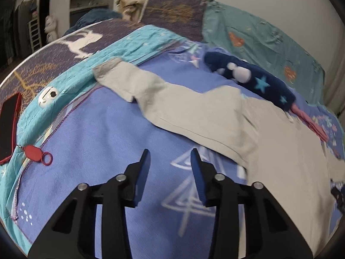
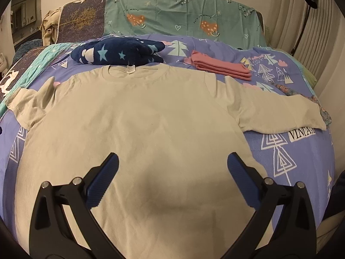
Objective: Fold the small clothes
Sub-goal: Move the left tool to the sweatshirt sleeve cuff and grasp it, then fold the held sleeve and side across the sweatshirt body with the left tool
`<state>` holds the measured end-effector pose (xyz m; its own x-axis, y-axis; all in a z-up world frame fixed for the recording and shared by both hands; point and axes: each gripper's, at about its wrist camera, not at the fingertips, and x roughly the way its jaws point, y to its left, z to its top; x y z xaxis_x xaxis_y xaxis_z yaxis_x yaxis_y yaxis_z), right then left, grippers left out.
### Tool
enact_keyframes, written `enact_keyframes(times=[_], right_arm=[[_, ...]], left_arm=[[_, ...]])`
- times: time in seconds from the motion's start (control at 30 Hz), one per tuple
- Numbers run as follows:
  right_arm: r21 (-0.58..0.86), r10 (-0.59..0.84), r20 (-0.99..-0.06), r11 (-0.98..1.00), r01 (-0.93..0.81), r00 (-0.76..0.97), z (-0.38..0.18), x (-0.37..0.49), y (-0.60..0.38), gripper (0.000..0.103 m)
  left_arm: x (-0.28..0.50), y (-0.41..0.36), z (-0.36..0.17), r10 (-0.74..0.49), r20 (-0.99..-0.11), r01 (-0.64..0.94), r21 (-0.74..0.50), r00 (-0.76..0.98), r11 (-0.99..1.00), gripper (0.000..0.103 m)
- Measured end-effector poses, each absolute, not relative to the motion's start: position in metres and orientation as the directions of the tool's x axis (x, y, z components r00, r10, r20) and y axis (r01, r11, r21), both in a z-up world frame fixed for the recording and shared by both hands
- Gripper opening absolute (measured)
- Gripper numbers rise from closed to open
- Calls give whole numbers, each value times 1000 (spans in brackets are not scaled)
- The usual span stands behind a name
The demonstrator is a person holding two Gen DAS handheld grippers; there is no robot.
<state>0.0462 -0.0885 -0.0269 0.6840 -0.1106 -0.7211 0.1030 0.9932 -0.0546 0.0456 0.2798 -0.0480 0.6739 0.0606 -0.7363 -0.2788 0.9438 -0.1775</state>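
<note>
A beige T-shirt [image 2: 140,118] lies spread flat on the blue patterned blanket [image 2: 291,151], neck away from me, both sleeves out to the sides. In the left wrist view the shirt [image 1: 204,112] runs across to the right, its left sleeve [image 1: 120,77] stretched toward the far left. My left gripper [image 1: 170,157] is open and empty above bare blanket [image 1: 97,140], just left of the shirt's side edge. My right gripper [image 2: 172,161] is wide open and empty, hovering over the shirt's lower middle.
A folded navy star-print garment [image 2: 120,52] and a folded pink garment [image 2: 222,67] lie beyond the collar. A phone in a red case [image 1: 8,123], a red tag [image 1: 35,151] and a white earbud case [image 1: 48,97] sit on the left bedding. Pillows [image 2: 183,13] line the headboard.
</note>
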Motion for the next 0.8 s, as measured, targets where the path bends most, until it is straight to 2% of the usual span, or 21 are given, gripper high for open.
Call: enact_keyframes(times=[0.13, 0.23, 0.3, 0.37, 0.47, 0.6, 0.63, 0.67, 0.7, 0.8], right_arm=[[-51, -92, -710, 996, 79, 698, -27, 47, -88, 98], [-8, -33, -714, 999, 40, 700, -29, 50, -91, 77], [48, 24, -725, 999, 16, 688, -31, 53, -95, 55], [86, 53, -737, 996, 15, 674, -34, 57, -99, 49], [75, 30, -745, 996, 39, 666, -38, 60, -102, 49], [73, 13, -754, 995, 64, 657, -43, 65, -108, 54], [75, 11, -755, 995, 70, 655, -44, 66, -109, 54], [80, 9, -758, 994, 78, 652, -45, 67, -111, 55], [84, 9, -759, 993, 84, 651, -46, 68, -112, 55], [95, 15, -760, 992, 88, 650, -48, 71, -116, 55]], left_arm=[[81, 348, -66, 67, -763, -424, -281, 642, 861, 36], [111, 388, -77, 77, -777, -493, -317, 625, 810, 36], [130, 408, -86, 50, -785, -519, -358, 617, 776, 36], [148, 423, -96, 23, -796, -548, -395, 605, 737, 36], [170, 439, -101, 33, -783, -574, -425, 621, 700, 36], [197, 448, -103, 55, -791, -596, -411, 609, 690, 38], [201, 450, -103, 64, -786, -597, -411, 615, 689, 35], [205, 451, -101, 85, -783, -600, -397, 616, 695, 15], [208, 452, -101, 92, -784, -601, -389, 614, 698, 1], [208, 441, -82, 99, -747, -566, -402, 657, 720, 1]])
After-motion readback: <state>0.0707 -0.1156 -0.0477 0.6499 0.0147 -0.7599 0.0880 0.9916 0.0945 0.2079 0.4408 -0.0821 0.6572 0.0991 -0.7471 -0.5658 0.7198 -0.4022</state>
